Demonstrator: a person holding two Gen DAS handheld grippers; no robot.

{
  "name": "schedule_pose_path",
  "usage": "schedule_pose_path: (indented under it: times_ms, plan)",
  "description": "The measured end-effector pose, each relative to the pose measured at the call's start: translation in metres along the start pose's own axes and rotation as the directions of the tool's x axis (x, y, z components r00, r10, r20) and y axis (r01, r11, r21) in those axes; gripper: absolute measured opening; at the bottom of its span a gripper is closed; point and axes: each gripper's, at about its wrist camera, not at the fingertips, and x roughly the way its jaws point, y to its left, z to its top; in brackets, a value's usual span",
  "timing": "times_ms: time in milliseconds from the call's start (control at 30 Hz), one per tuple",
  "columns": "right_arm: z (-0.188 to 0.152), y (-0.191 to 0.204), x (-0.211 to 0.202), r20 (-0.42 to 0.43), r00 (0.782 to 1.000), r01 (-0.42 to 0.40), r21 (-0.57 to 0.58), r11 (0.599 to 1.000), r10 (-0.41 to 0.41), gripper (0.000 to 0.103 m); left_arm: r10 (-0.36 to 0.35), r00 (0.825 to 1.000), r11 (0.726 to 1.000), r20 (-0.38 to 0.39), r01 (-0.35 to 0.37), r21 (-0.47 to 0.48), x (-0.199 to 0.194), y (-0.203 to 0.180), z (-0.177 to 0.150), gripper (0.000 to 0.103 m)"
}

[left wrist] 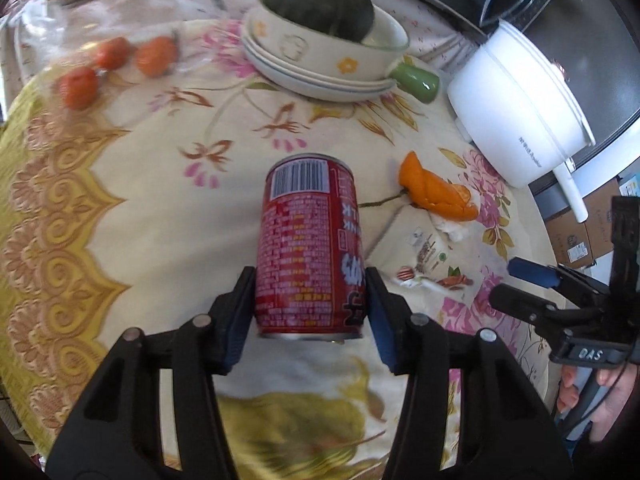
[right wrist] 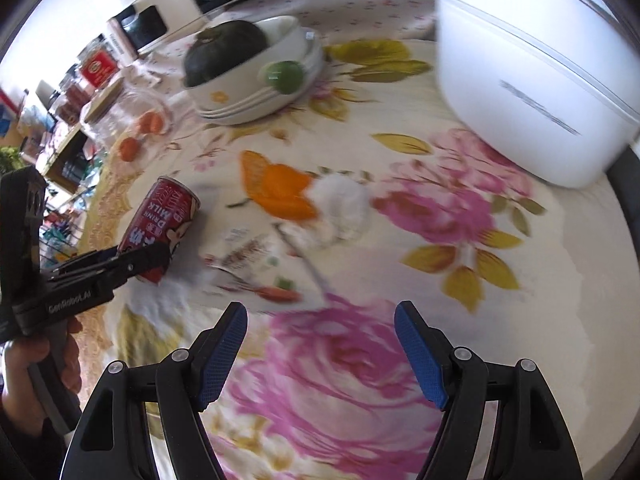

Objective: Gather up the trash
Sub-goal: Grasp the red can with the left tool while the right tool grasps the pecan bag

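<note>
My left gripper [left wrist: 310, 280] is shut on a red milk drink can [left wrist: 310, 248], its blue pads pressed on both sides of the can's near end. The can [right wrist: 160, 228] and left gripper [right wrist: 132, 260] also show in the right wrist view at the left. An orange peel [left wrist: 434, 190] lies on the flowered tablecloth with a crumpled white tissue [left wrist: 452, 228] and a clear printed wrapper [left wrist: 428, 260] beside it. In the right wrist view the peel [right wrist: 280, 188], tissue [right wrist: 340, 208] and wrapper [right wrist: 256, 264] lie ahead of my right gripper [right wrist: 320, 320], which is open and empty.
A bowl holding a dark green squash [left wrist: 320, 4] sits on stacked plates [left wrist: 320, 80] at the back, with a green cup [left wrist: 416, 80] beside it. A white cooker pot [left wrist: 516, 112] stands at the right. Small red-orange fruits [left wrist: 116, 64] lie back left near a glass jar [right wrist: 120, 112].
</note>
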Motion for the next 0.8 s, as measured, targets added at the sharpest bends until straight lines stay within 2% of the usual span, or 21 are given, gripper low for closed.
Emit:
schedule_pose_path:
  times_ms: [200, 267, 367, 467, 500, 533, 633, 800]
  plan:
    - [0.011, 0.022, 0.026, -0.023, 0.999, -0.038, 0.008, 0.999, 0.038, 0.078, 0.023, 0.999, 1.0, 0.035, -0.023, 0.001, -0.022, 0.017, -0.014, 0.054]
    - [0.013, 0.027, 0.039, -0.037, 0.999, -0.02, 0.021, 1.0, 0.021, 0.078, 0.024, 0.999, 1.0, 0.032, -0.024, -0.013, -0.026, 0.025, -0.021, 0.054]
    - [0.013, 0.034, 0.047, -0.008, 0.998, 0.059, -0.006, 0.998, -0.059, 0.079, 0.025, 0.999, 0.999, 0.027, -0.024, -0.031, -0.026, 0.029, -0.028, 0.054]
    - [0.012, 0.041, 0.048, 0.004, 0.992, 0.124, -0.044, 0.991, -0.123, 0.066, 0.012, 1.0, 0.999, 0.019, -0.011, -0.051, -0.029, 0.032, -0.034, 0.054]
    - [0.011, 0.042, 0.047, 0.002, 0.991, 0.137, -0.058, 0.989, -0.137, 0.056, 0.012, 1.0, 0.999, 0.018, -0.011, -0.052, -0.03, 0.032, -0.036, 0.054]
    - [0.01, 0.043, 0.046, -0.002, 0.99, 0.139, -0.064, 0.988, -0.139, 0.05, 0.013, 1.0, 0.999, 0.016, -0.012, -0.049, -0.031, 0.03, -0.038, 0.054]
    - [0.006, 0.042, 0.039, -0.016, 0.993, 0.114, -0.056, 0.992, -0.115, 0.044, 0.012, 1.0, 0.999, 0.014, -0.012, -0.038, -0.036, 0.023, -0.045, 0.054]
    - [-0.011, 0.035, 0.012, -0.006, 0.995, 0.1, -0.05, 0.994, -0.101, 0.041, -0.006, 1.0, 1.0, 0.017, 0.006, -0.02, -0.048, 0.005, -0.055, 0.054]
